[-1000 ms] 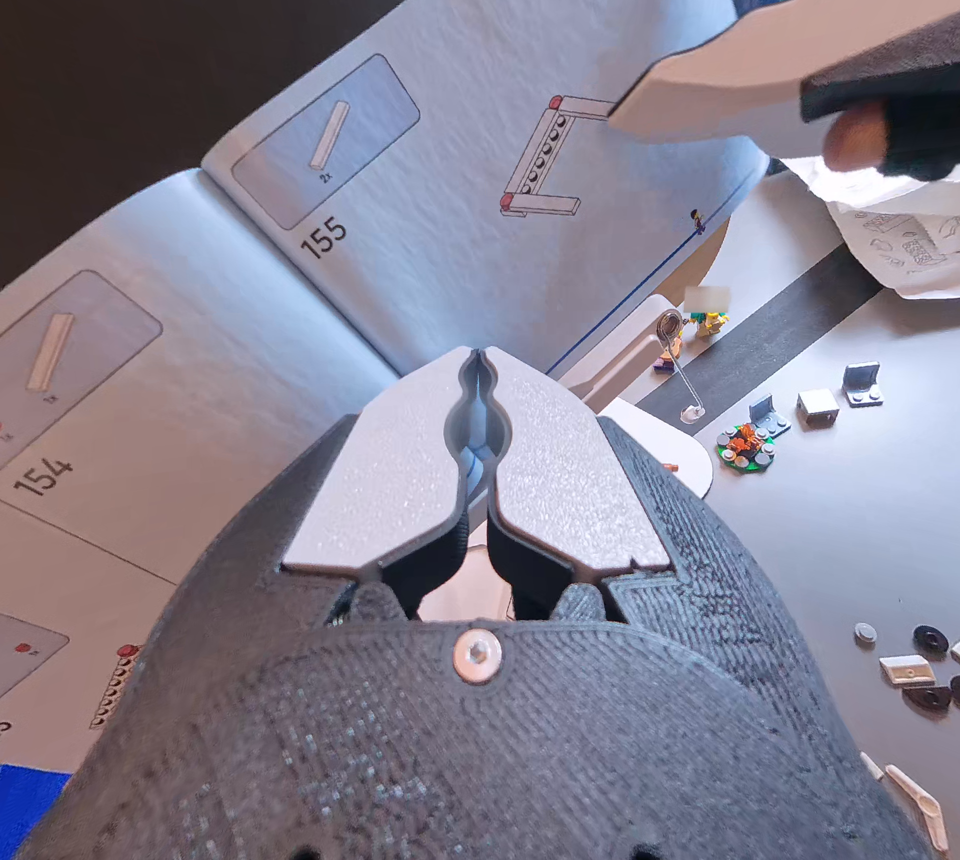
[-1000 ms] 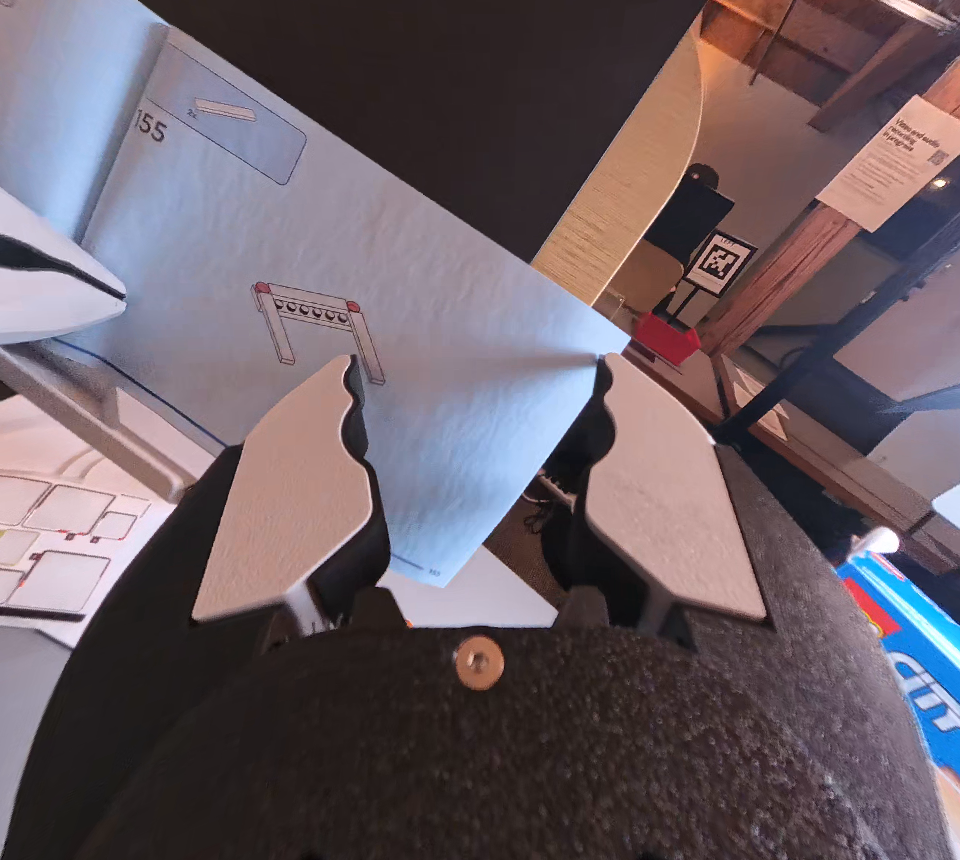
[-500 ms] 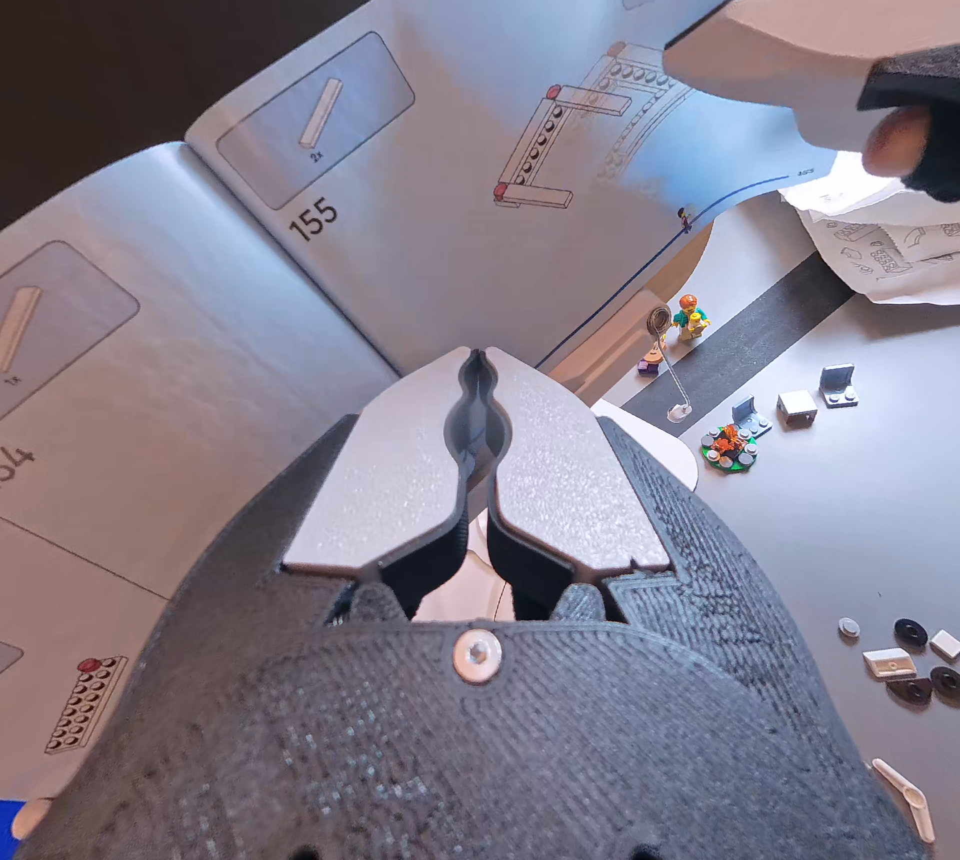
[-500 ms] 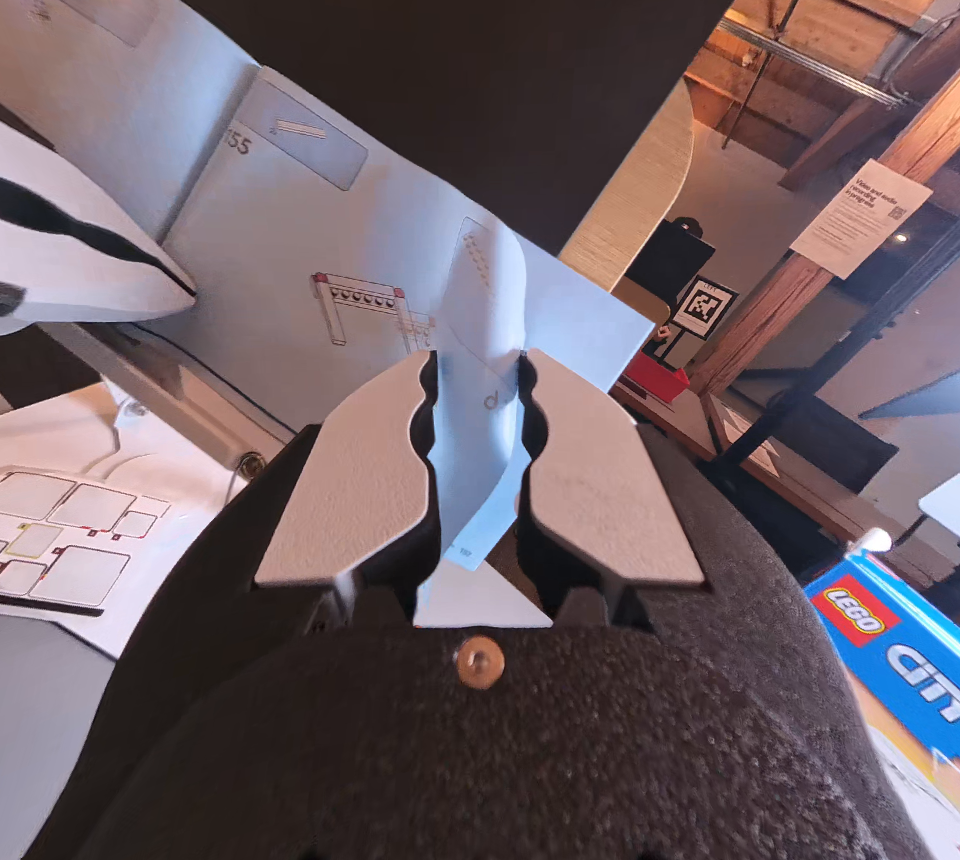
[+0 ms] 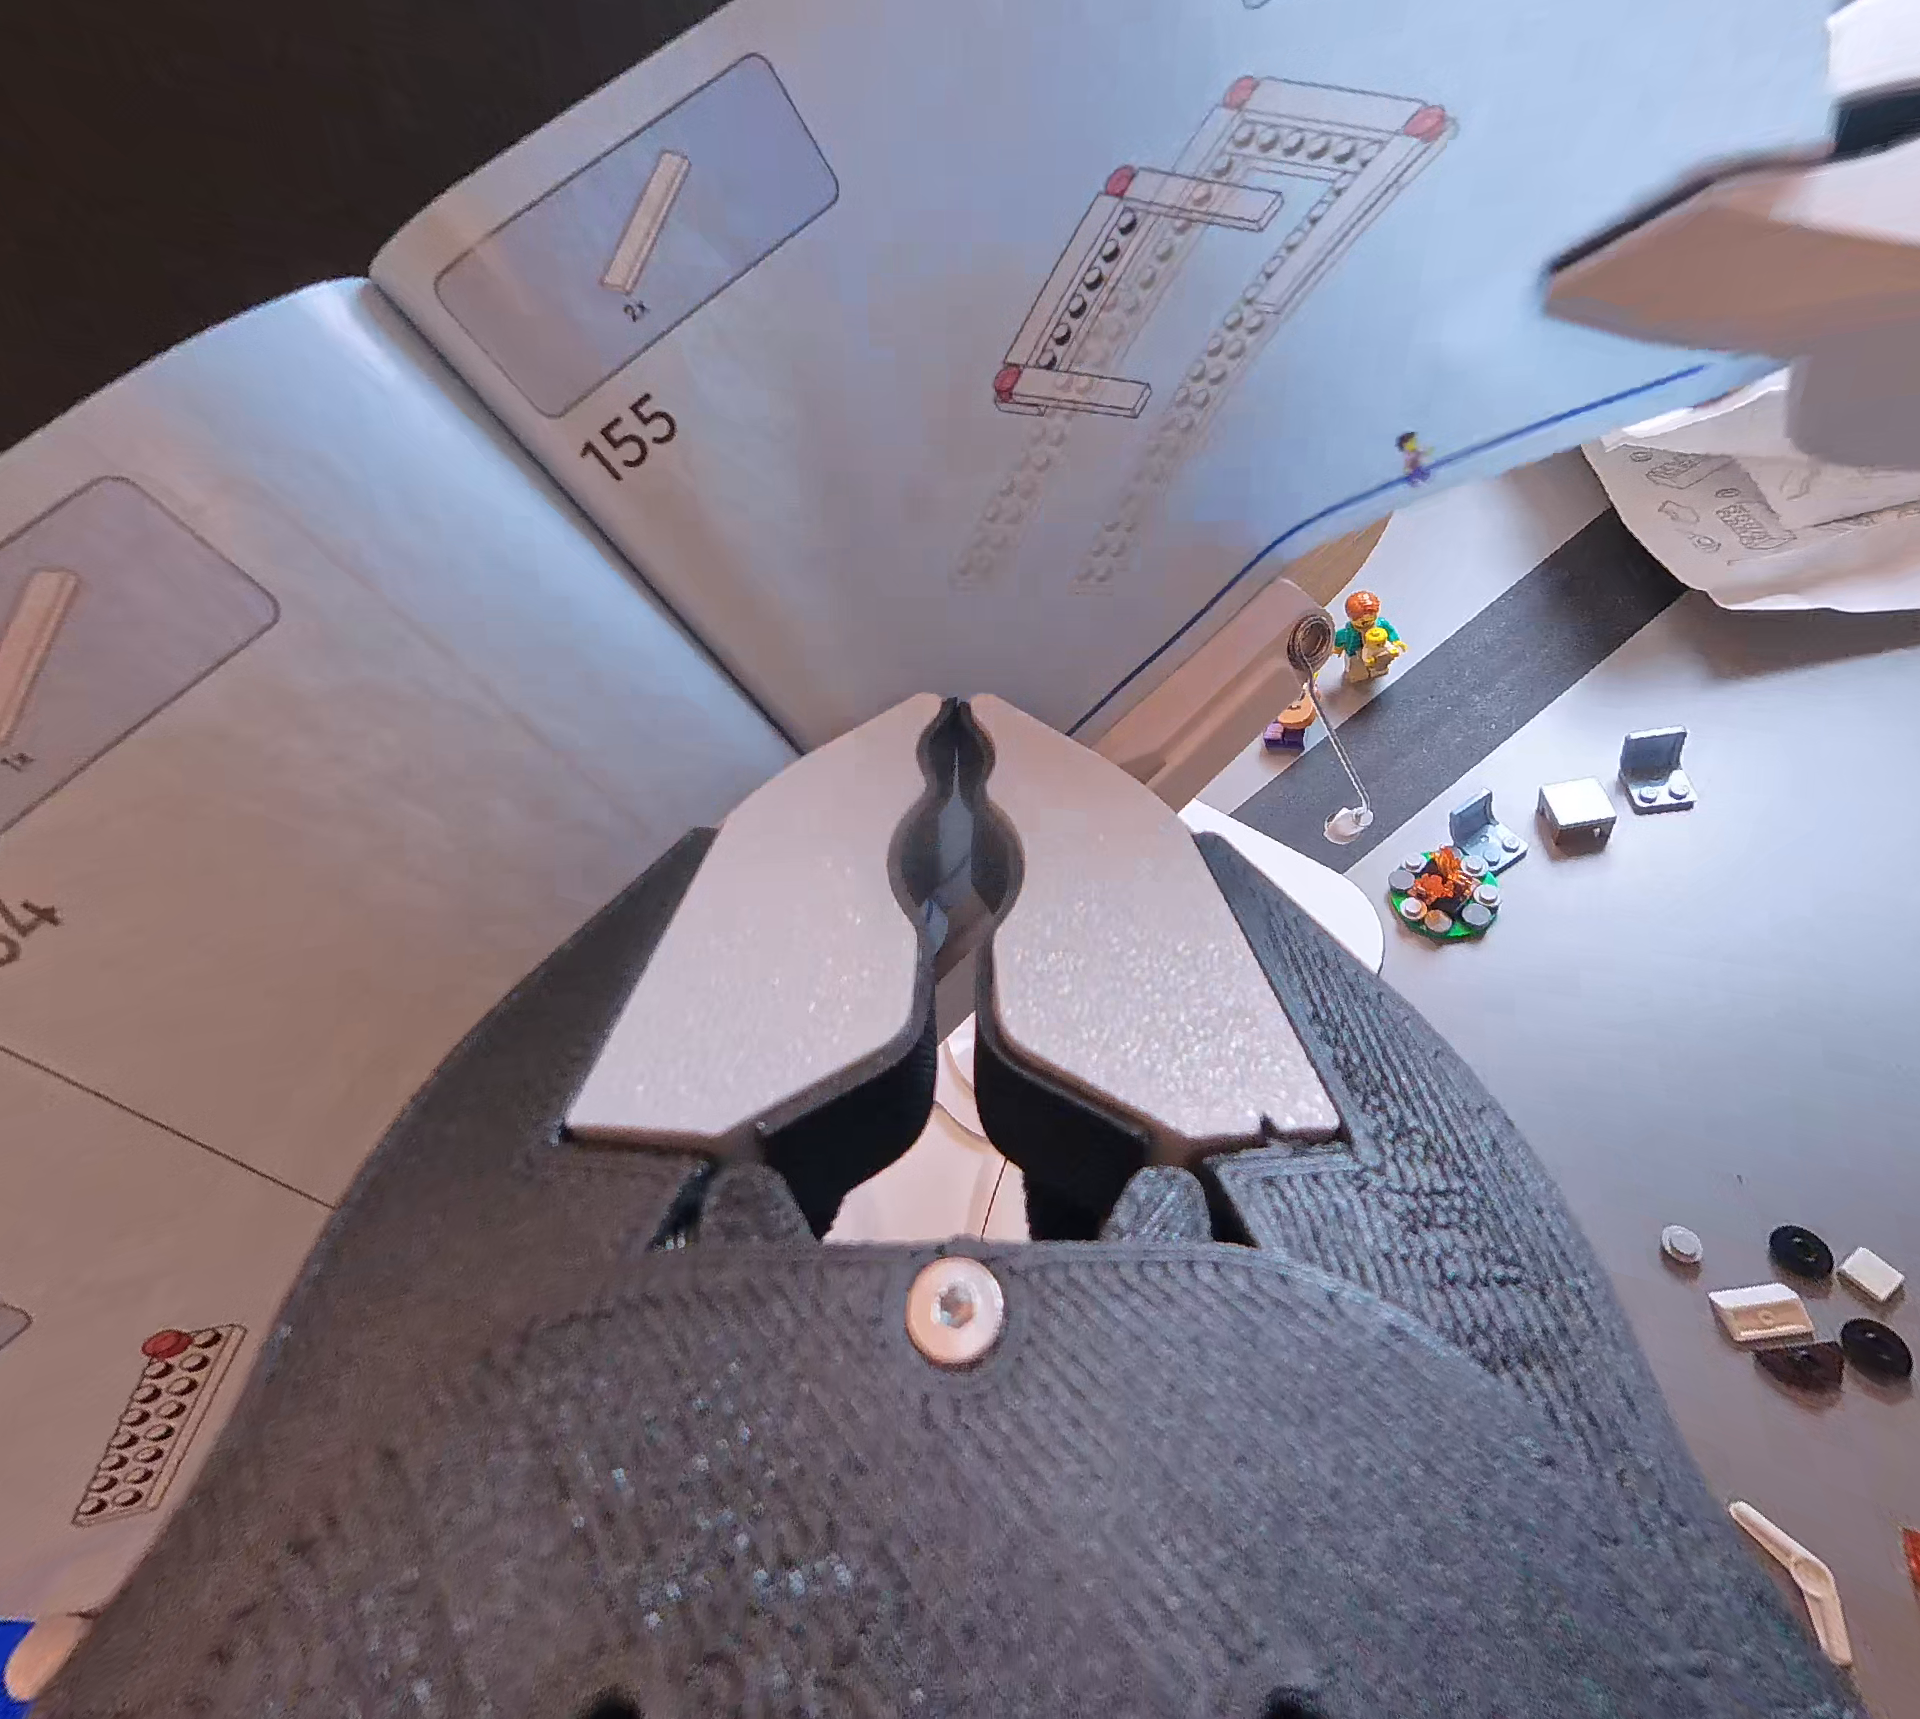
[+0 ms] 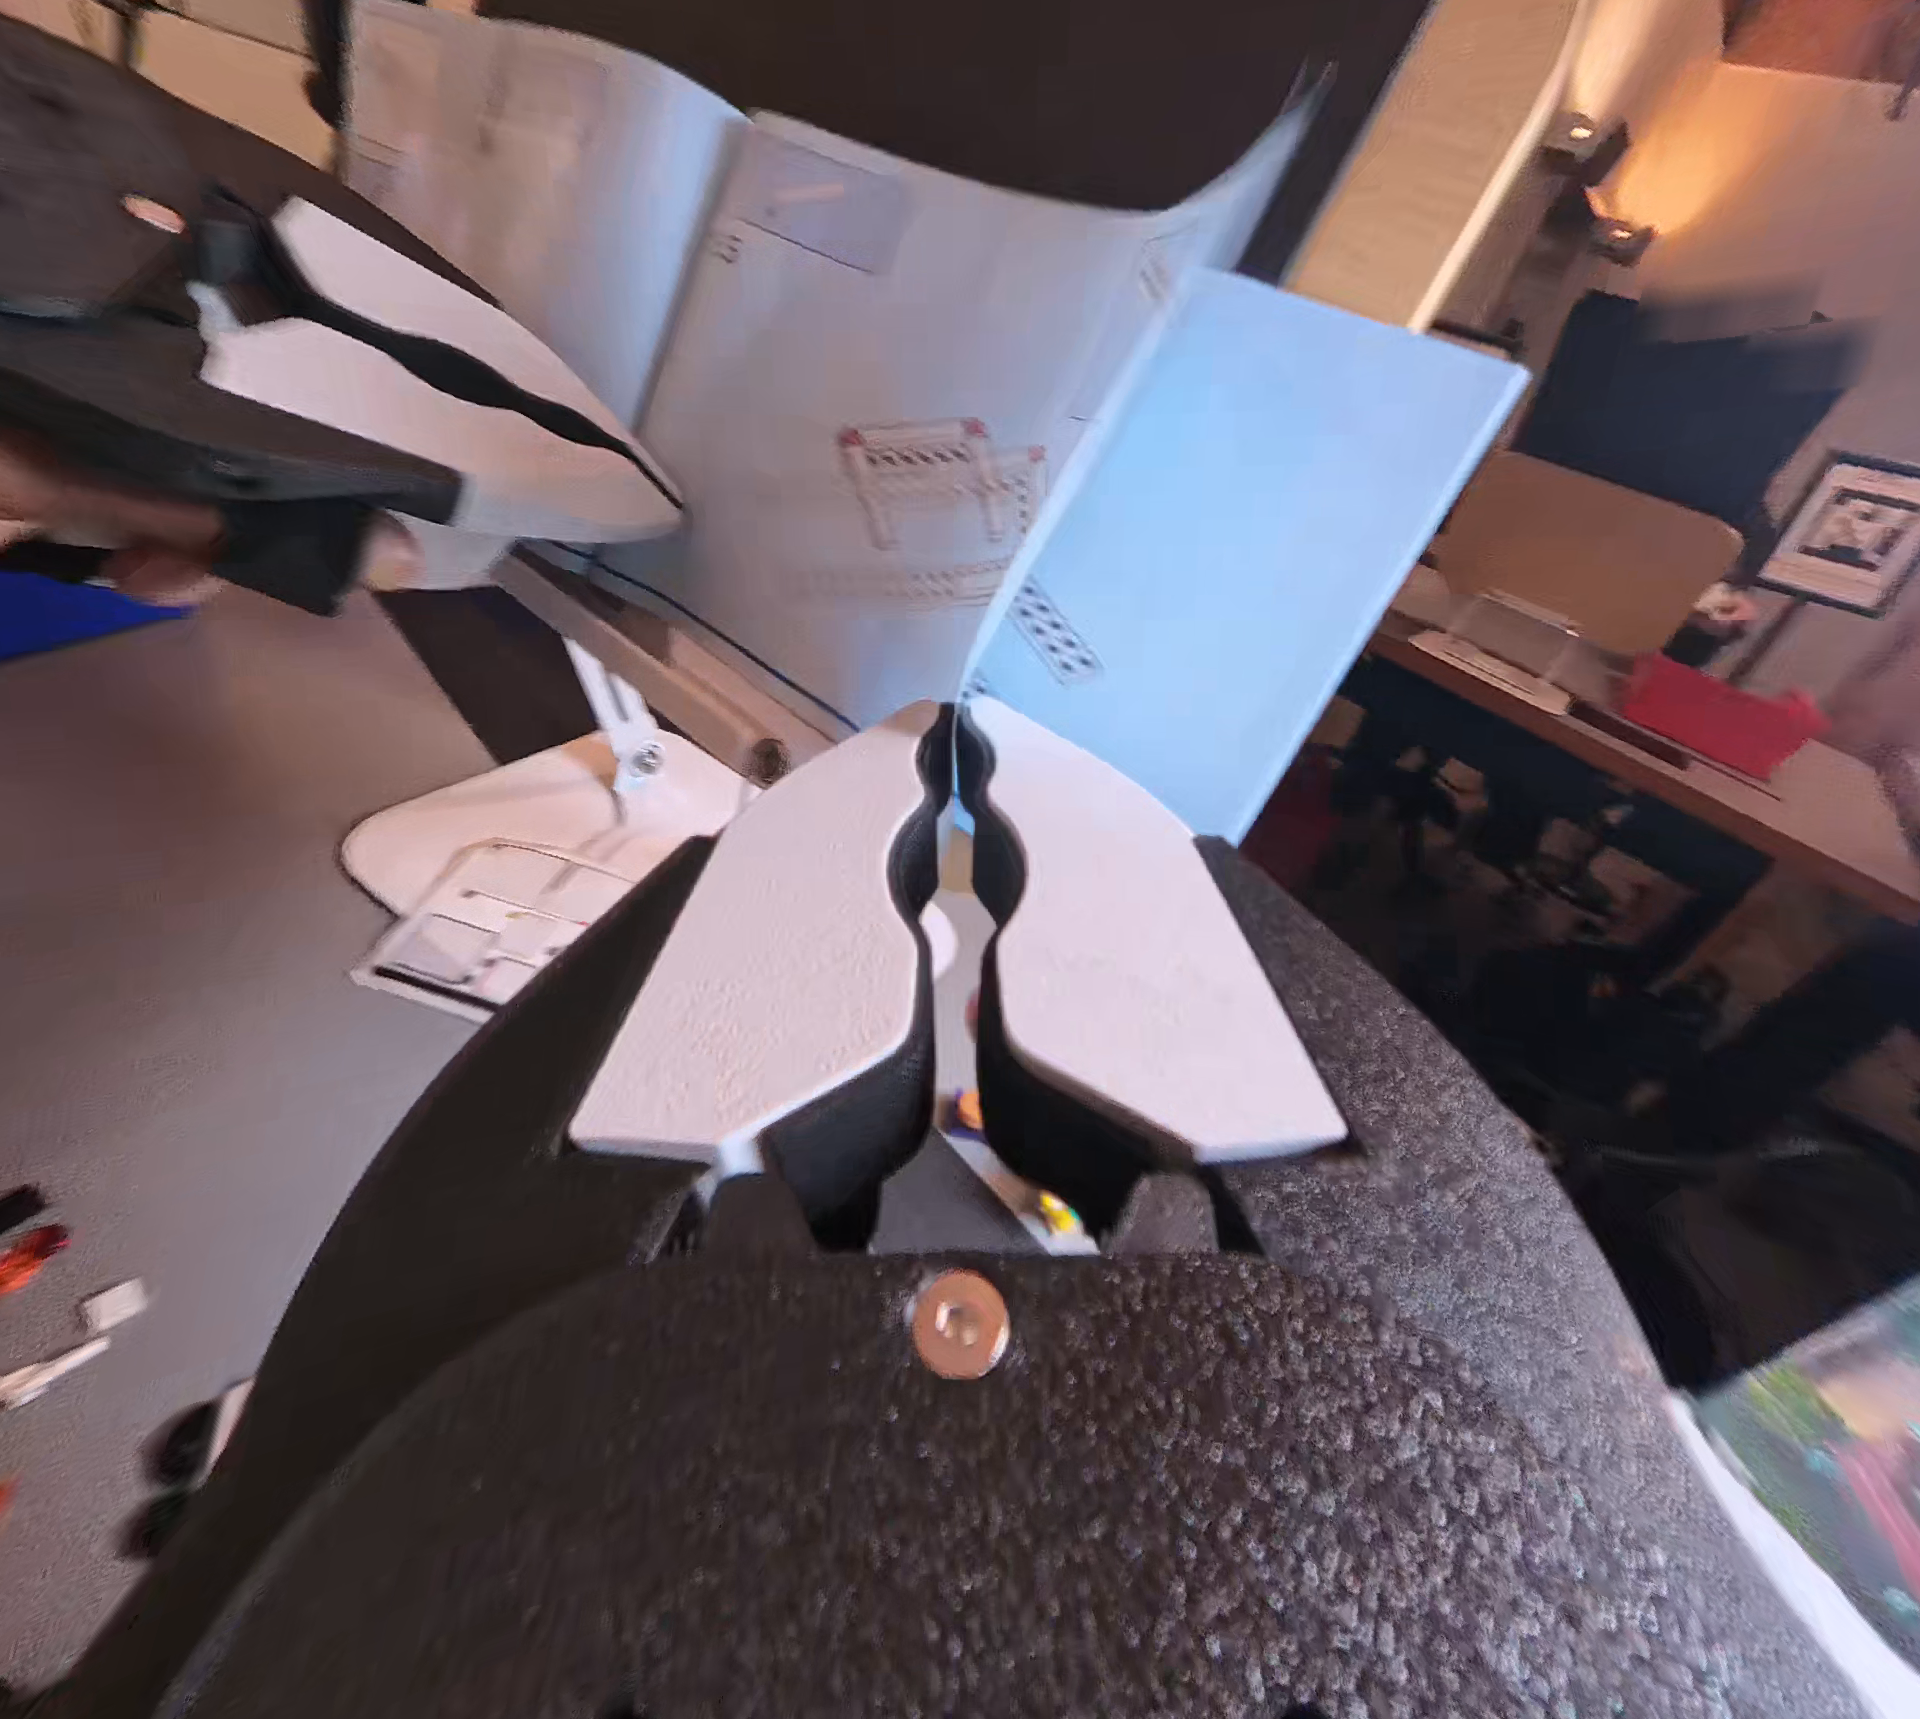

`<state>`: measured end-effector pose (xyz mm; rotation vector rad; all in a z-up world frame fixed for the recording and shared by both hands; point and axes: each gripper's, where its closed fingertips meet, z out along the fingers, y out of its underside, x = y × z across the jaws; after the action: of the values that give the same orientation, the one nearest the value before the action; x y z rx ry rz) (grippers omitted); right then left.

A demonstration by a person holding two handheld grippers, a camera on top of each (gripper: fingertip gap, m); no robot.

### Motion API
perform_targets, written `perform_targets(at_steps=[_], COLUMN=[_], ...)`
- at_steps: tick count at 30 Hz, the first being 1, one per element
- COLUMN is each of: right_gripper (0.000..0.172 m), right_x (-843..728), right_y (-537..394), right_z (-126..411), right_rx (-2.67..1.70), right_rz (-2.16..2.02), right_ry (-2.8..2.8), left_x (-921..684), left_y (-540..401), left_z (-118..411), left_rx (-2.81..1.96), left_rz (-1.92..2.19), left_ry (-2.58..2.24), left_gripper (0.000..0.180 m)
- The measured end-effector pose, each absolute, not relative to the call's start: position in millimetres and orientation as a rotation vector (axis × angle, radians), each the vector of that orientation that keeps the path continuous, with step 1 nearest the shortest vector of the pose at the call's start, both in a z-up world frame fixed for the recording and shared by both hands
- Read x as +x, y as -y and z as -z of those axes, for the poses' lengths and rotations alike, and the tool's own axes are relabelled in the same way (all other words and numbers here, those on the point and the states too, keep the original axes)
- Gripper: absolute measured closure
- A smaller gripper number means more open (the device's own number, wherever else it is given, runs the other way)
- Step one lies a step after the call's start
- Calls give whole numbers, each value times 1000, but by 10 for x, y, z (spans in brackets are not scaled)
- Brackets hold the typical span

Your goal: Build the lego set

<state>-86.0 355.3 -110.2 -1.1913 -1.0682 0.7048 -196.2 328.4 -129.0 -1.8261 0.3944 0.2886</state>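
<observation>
Right wrist view only: right gripper (image 6: 954, 713) fingers pinch a pale-blue booklet page (image 6: 1247, 547). Left wrist view: left gripper (image 5: 958, 711) fingers pressed together at the open booklet (image 5: 520, 630); minifigure (image 5: 1369, 635), loose bricks on grey surface (image 5: 1662, 994). Timber-beamed room.

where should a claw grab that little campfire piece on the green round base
Best guess: grip the green round base across its rim, coming straight down from above. It lies flat on the grey table, low and disc-shaped, so the sides offer little; the orange flames on top look fragile. A grey seat piece stands close behind it, so set the fingers left and right rather than front and back.
</observation>
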Motion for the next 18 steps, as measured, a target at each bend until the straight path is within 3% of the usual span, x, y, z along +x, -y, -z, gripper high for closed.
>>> perform_targets(at_steps=[8,15,18], right_gripper=[172,172,172], right_x=[-1213,-1737,-1953], right_y=[-2757,-2398,-2328], right_z=[817,985,1008], right_rx=[-1110,-993,-923], right_rz=[-1004,-796,-637], right_ry=[1332,1526,1533], left_x=[-1769,-1766,-1858], left_y=[-3003,-2325,-2308], left_z=[1072,413,469], left_rx=[-1694,-1442,-1514], left_rz=[12,631,503], left_ry=[-362,-181,-186], left_gripper=[180,131,130])
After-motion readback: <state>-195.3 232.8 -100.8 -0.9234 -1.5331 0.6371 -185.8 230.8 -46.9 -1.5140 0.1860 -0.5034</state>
